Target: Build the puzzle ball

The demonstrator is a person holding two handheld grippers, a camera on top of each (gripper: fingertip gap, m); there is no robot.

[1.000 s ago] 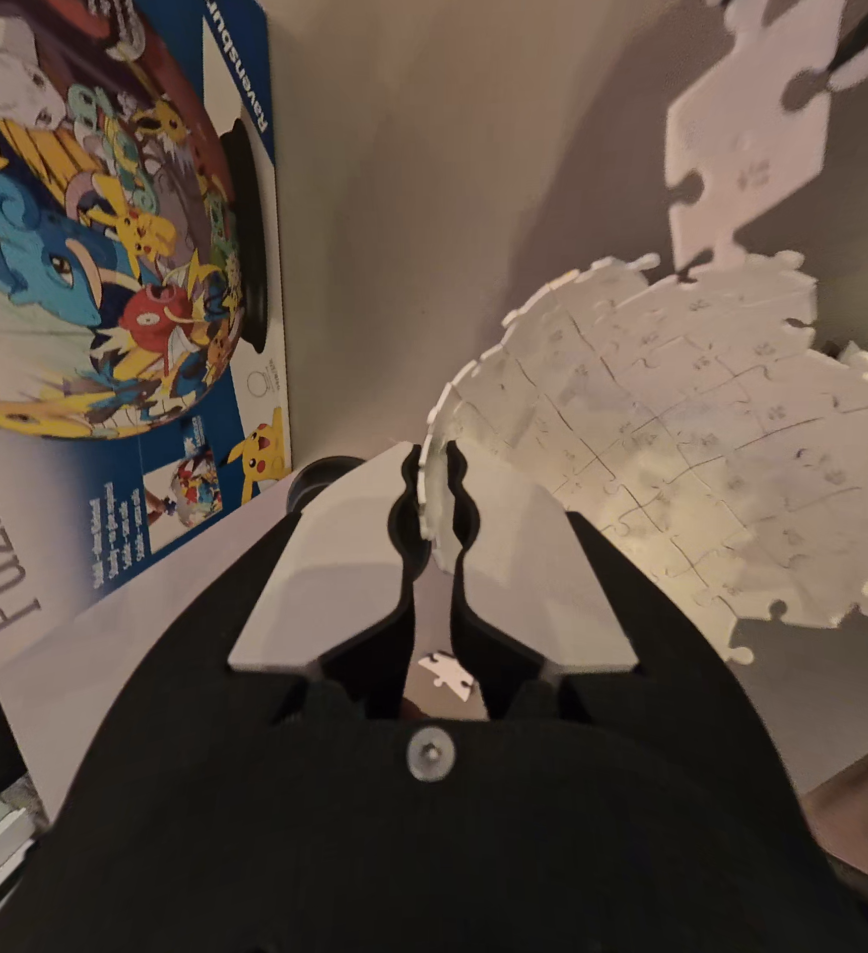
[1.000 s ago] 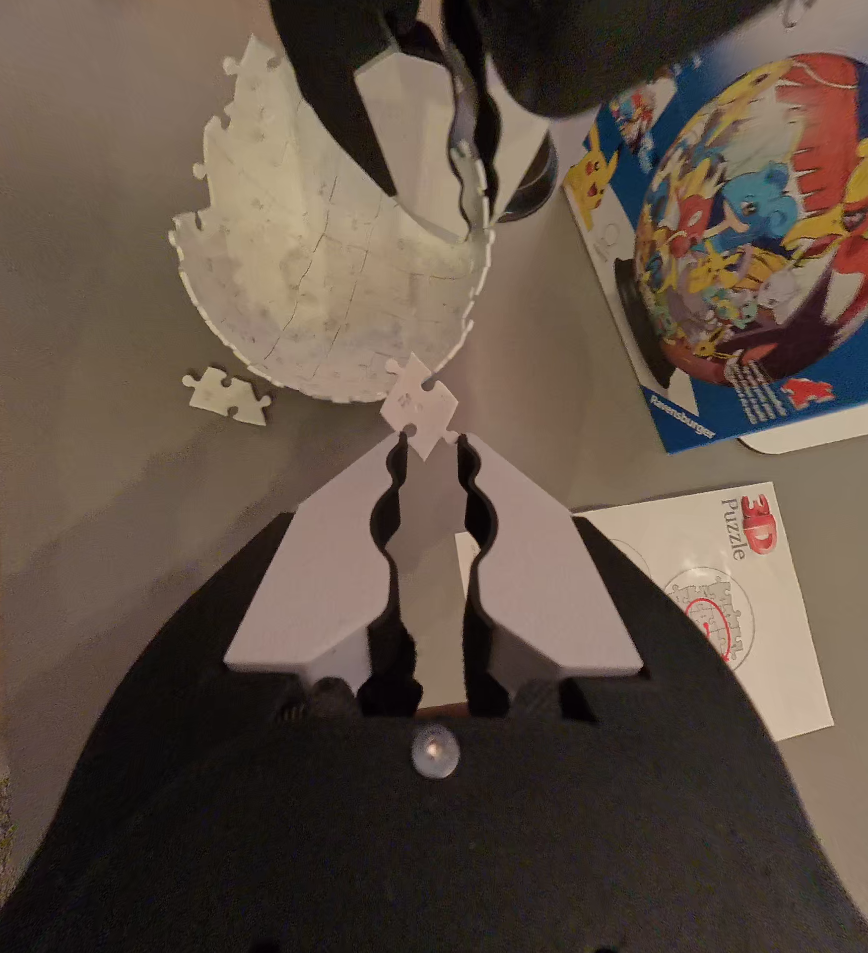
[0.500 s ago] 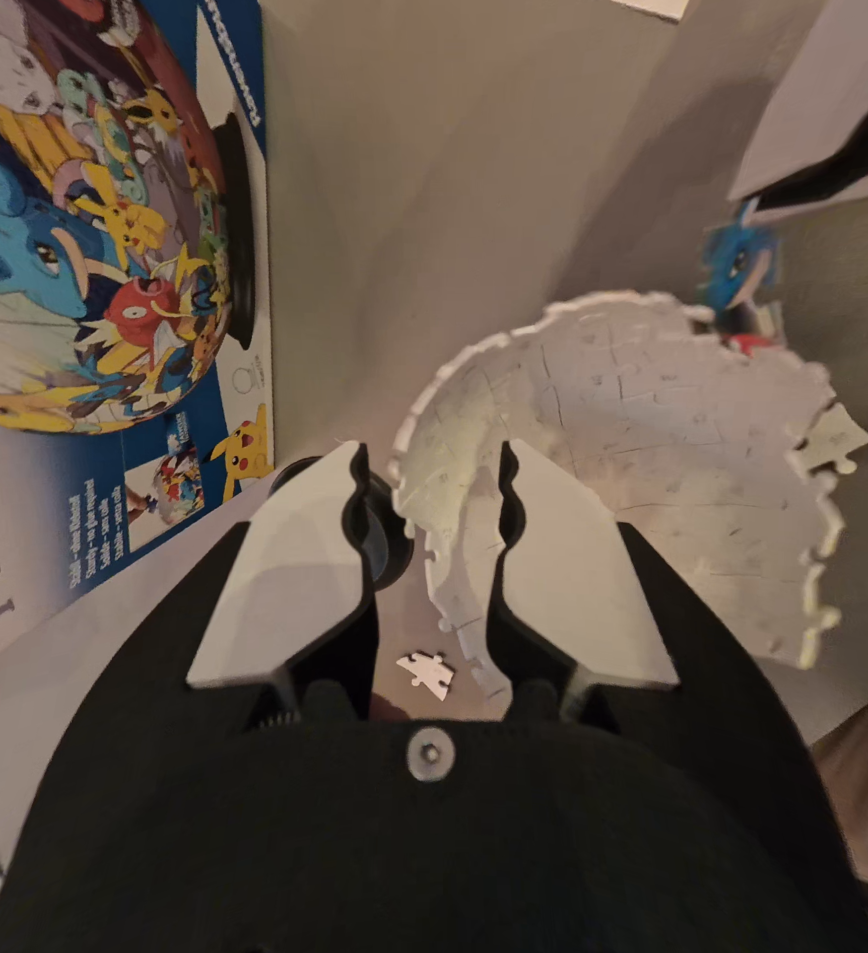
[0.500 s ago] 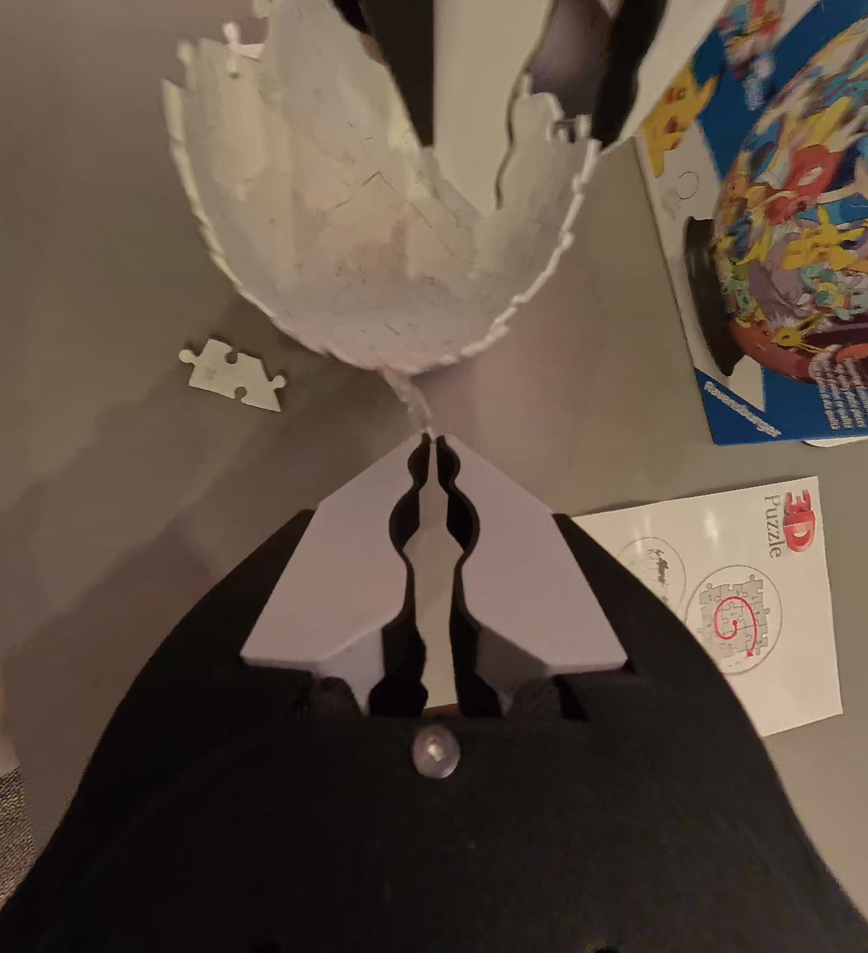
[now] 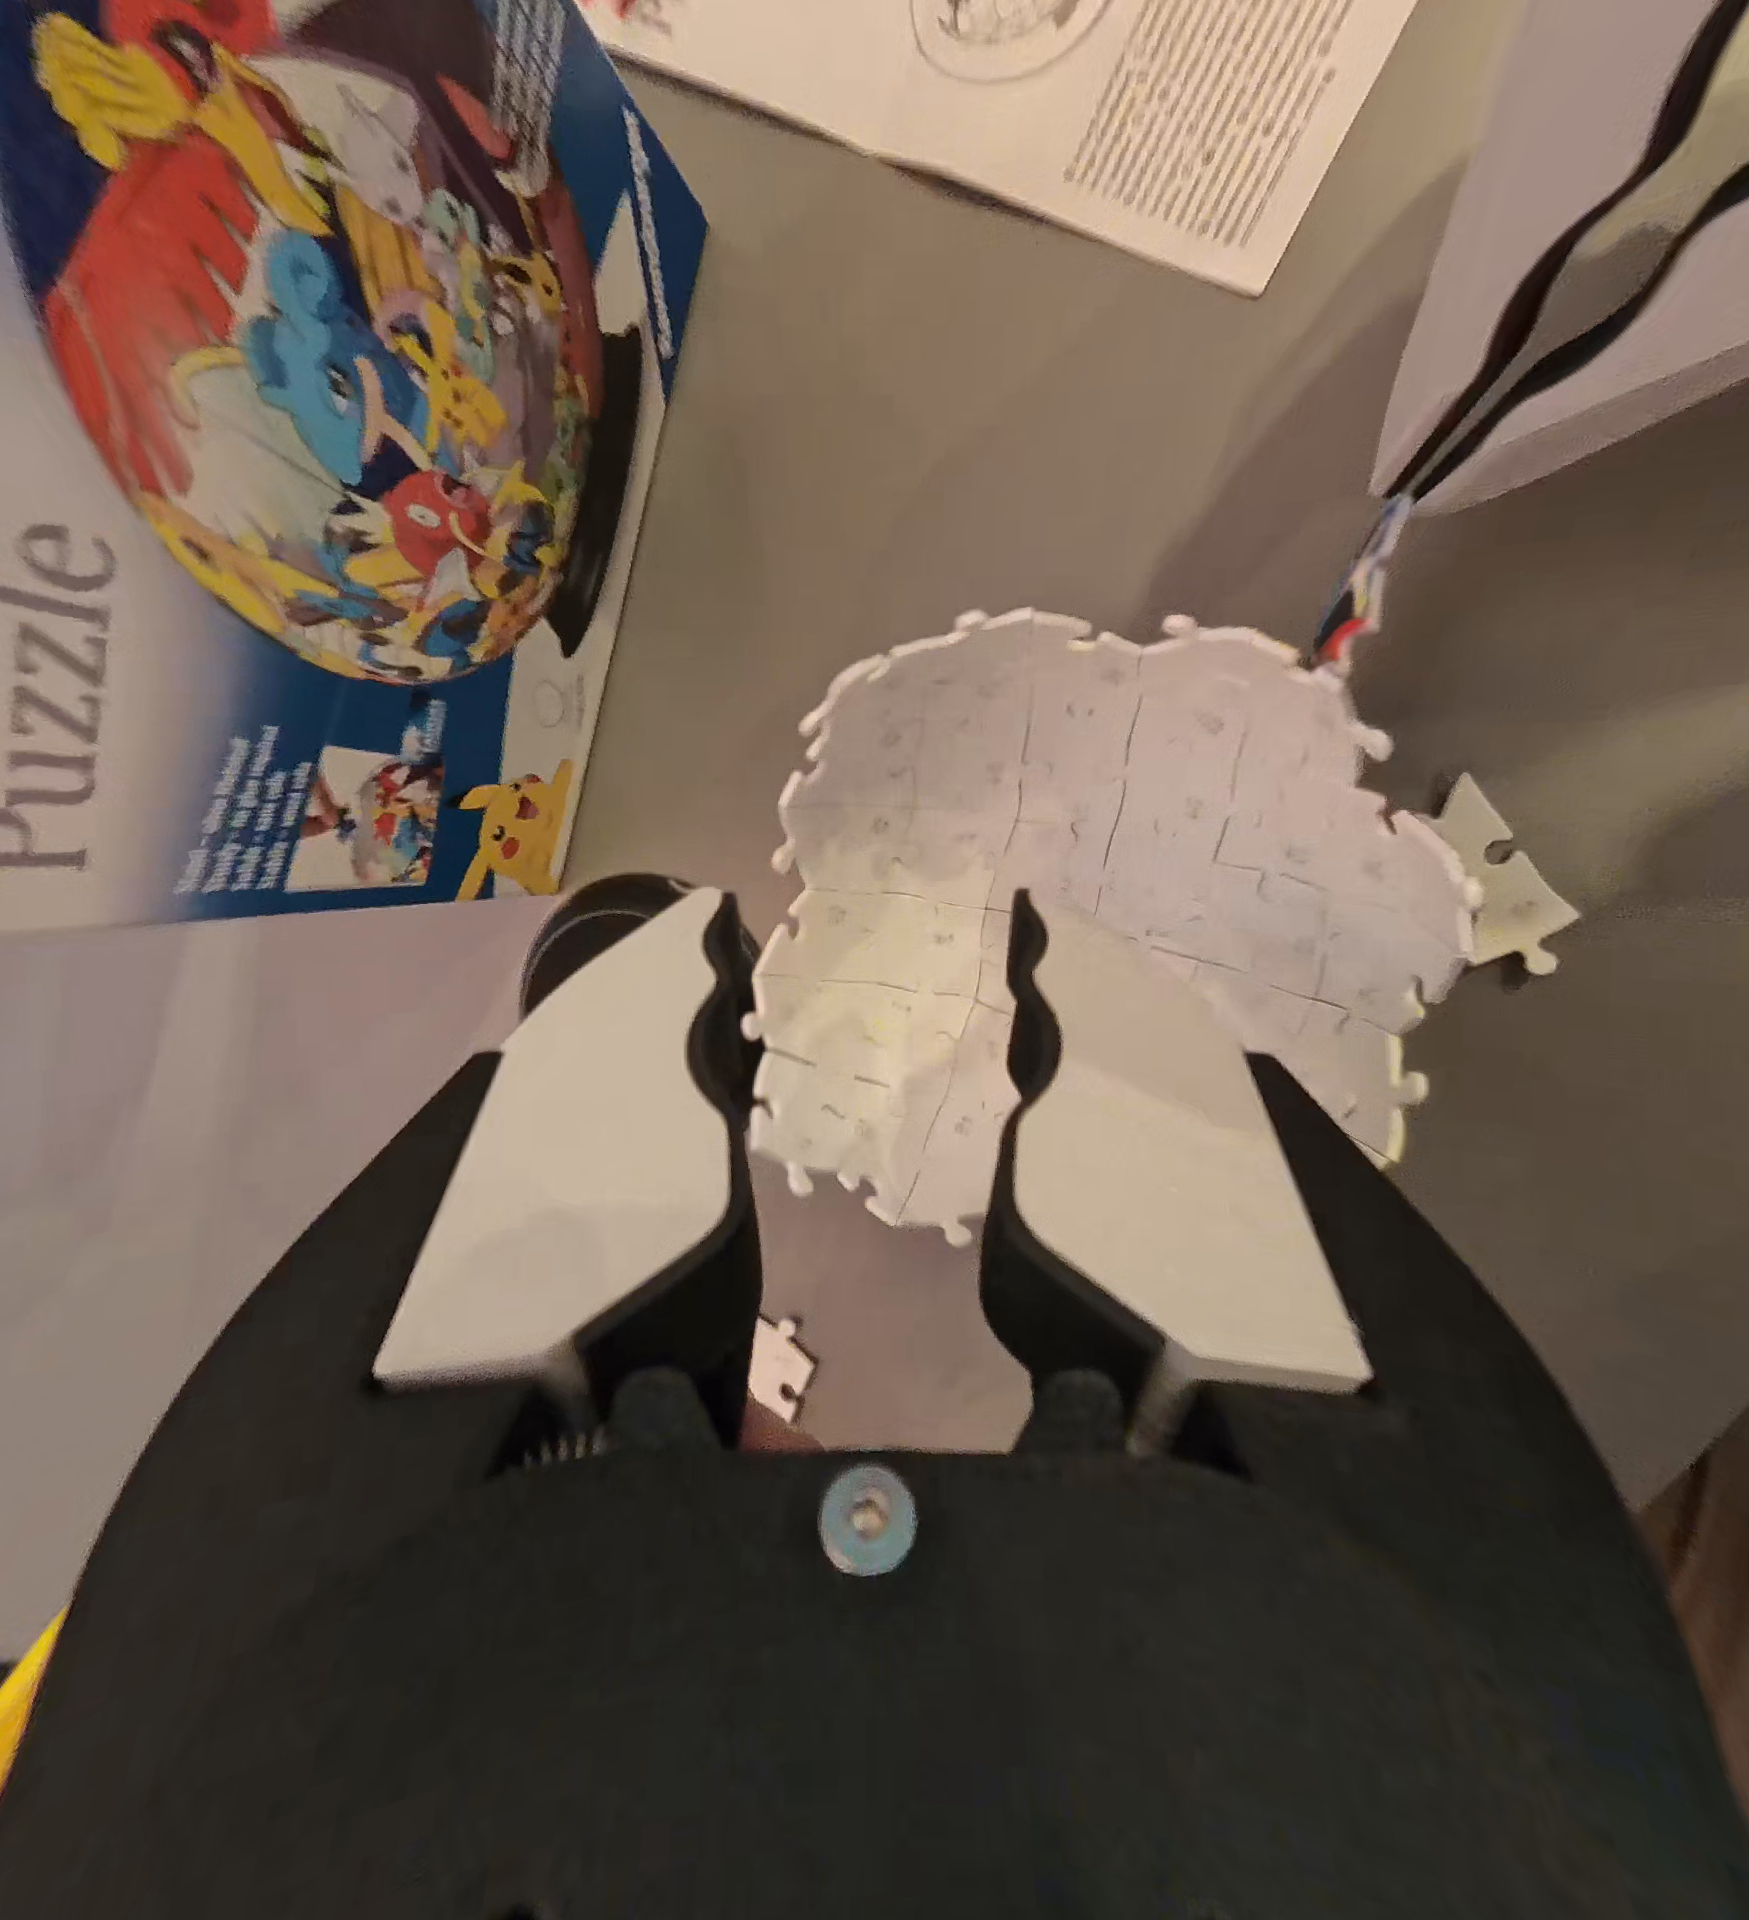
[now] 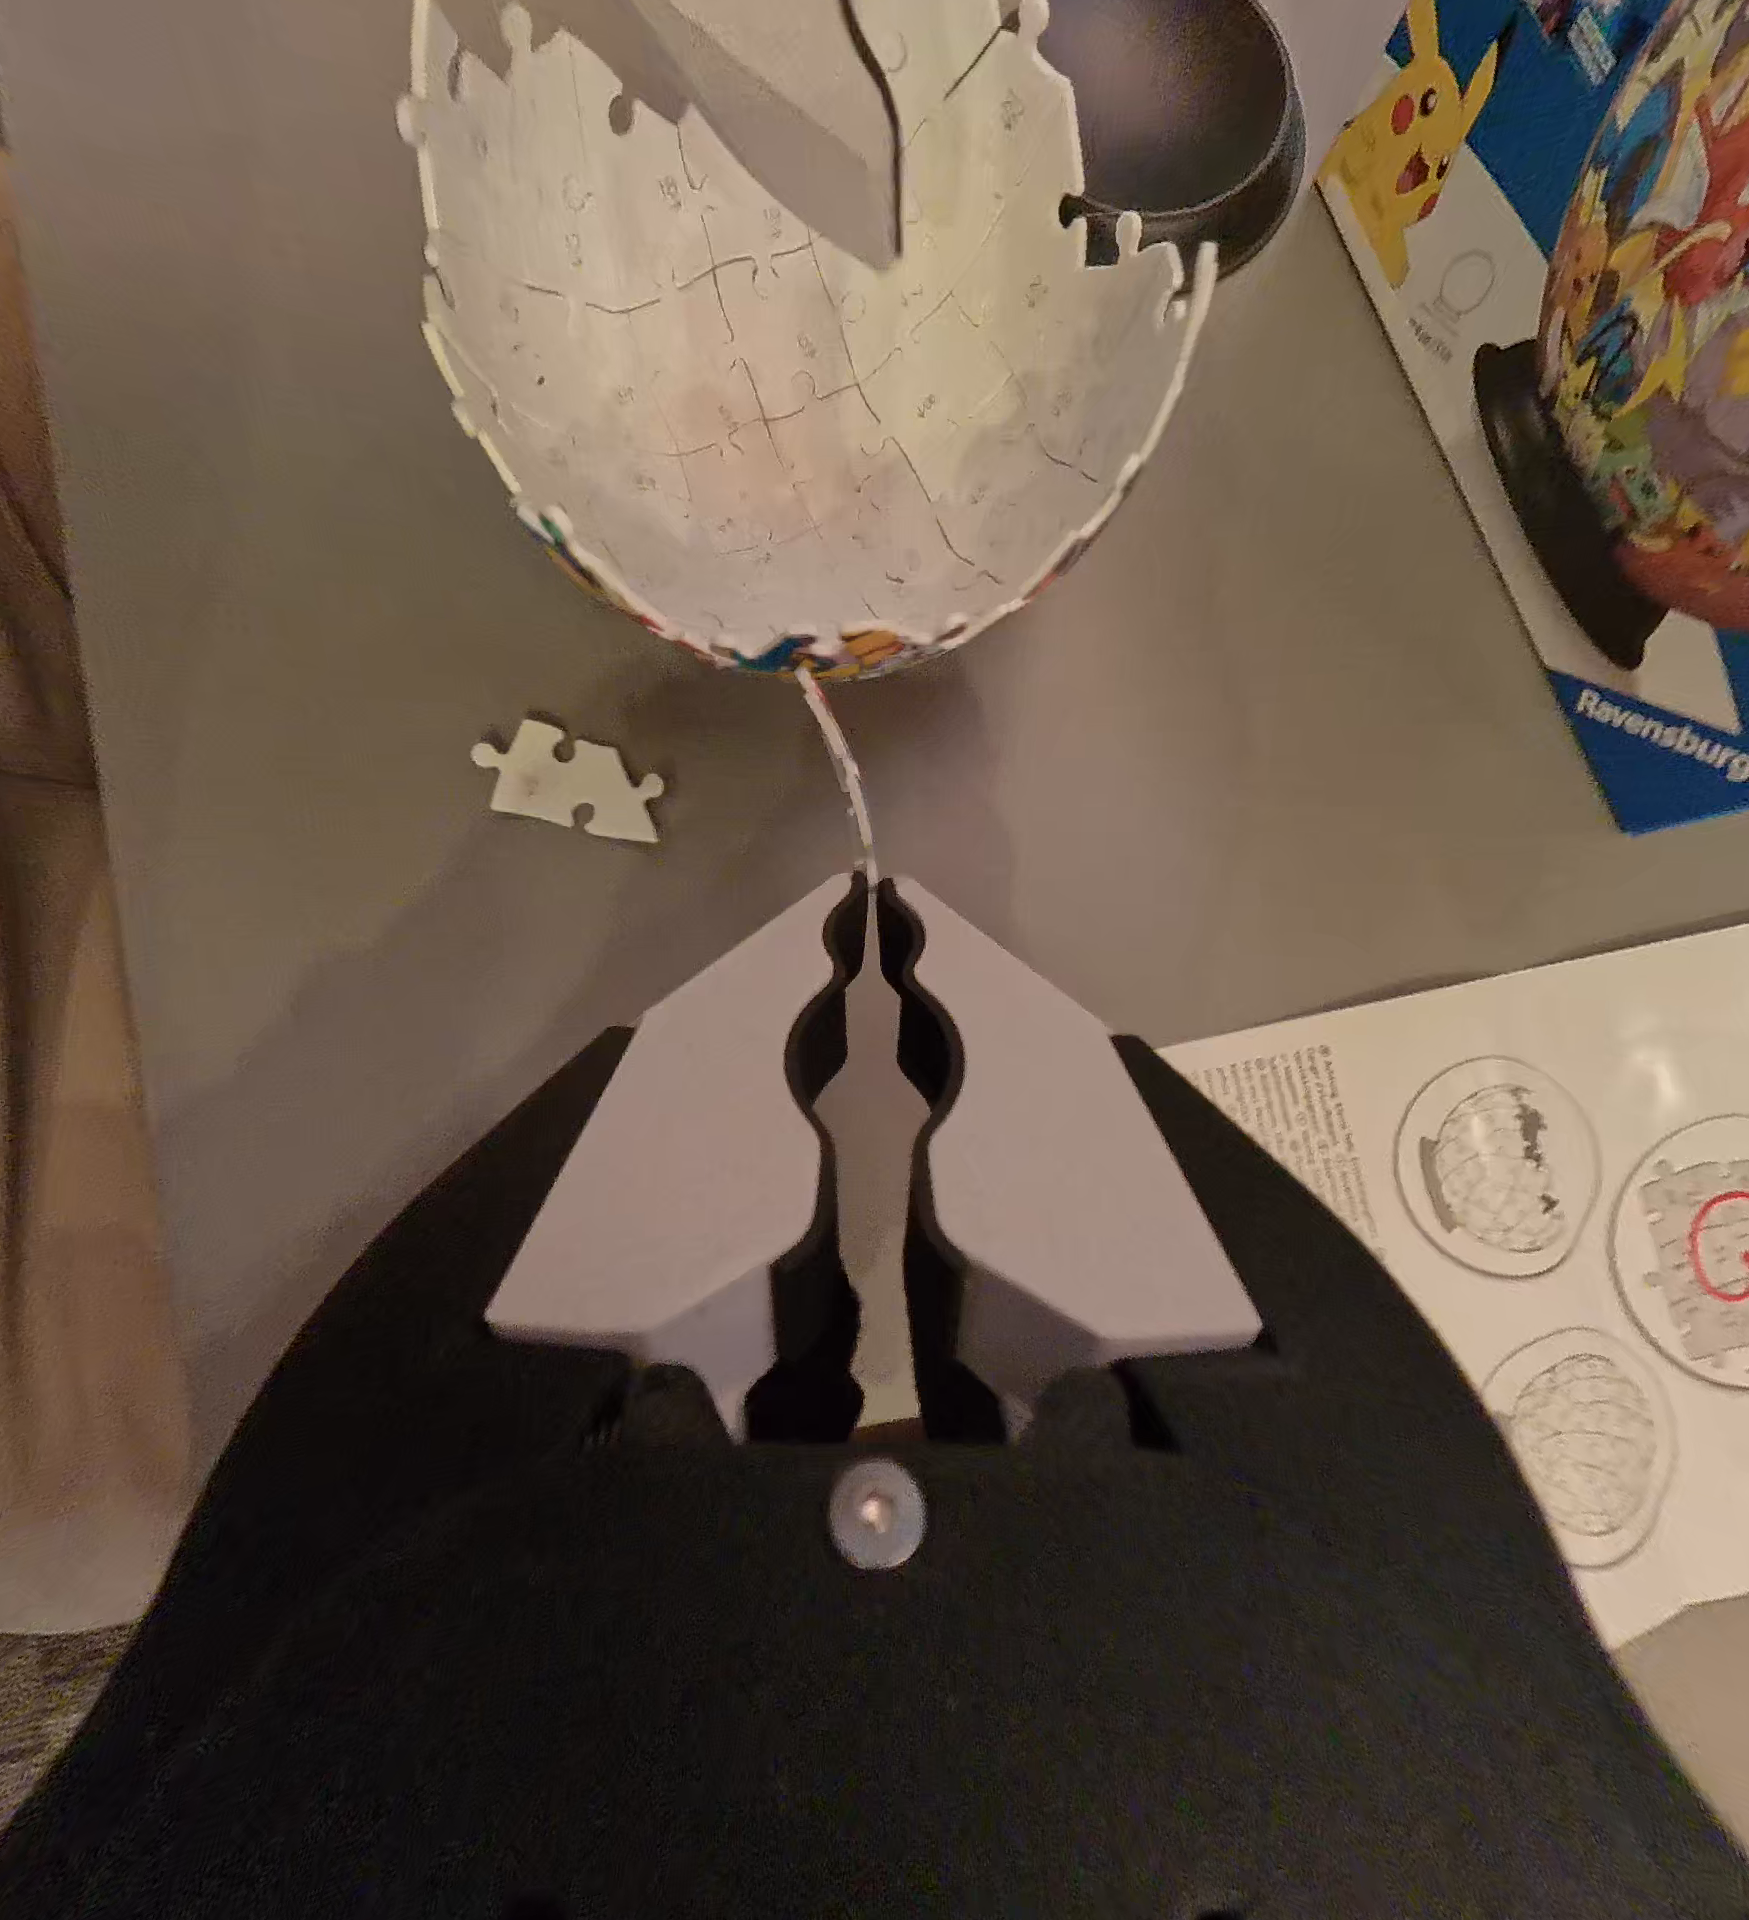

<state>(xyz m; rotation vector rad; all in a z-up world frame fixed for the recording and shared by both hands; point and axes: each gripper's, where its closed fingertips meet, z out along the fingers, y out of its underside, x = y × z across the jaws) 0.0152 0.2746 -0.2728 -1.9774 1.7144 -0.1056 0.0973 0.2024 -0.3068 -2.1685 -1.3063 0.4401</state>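
Right gripper [image 6: 872, 883] jaws clenched on piece [image 6: 842, 774] at shell [image 6: 797, 416] rim; left gripper [image 5: 875, 914] jaws seemingly released astride shell edge.

The right claw [image 6: 872, 883] is pinched at its tips on a thin curved puzzle piece [image 6: 842, 769] seen edge-on. The piece's far end meets the lower rim of a white, bowl-shaped, partly assembled puzzle shell [image 6: 776, 416], coloured print showing along that rim. A grey finger of the left claw [image 6: 797, 114] reaches down inside the shell from above. A loose white puzzle piece [image 6: 574, 781] lies on the grey counter [image 6: 1213, 748], left of the held piece. A black dish-shaped stand [image 6: 1213, 156] sits behind the shell. A blue puzzle box [image 6: 1628, 364] lies at right, with a white instruction sheet [image 6: 1535, 1247] nearer the camera.
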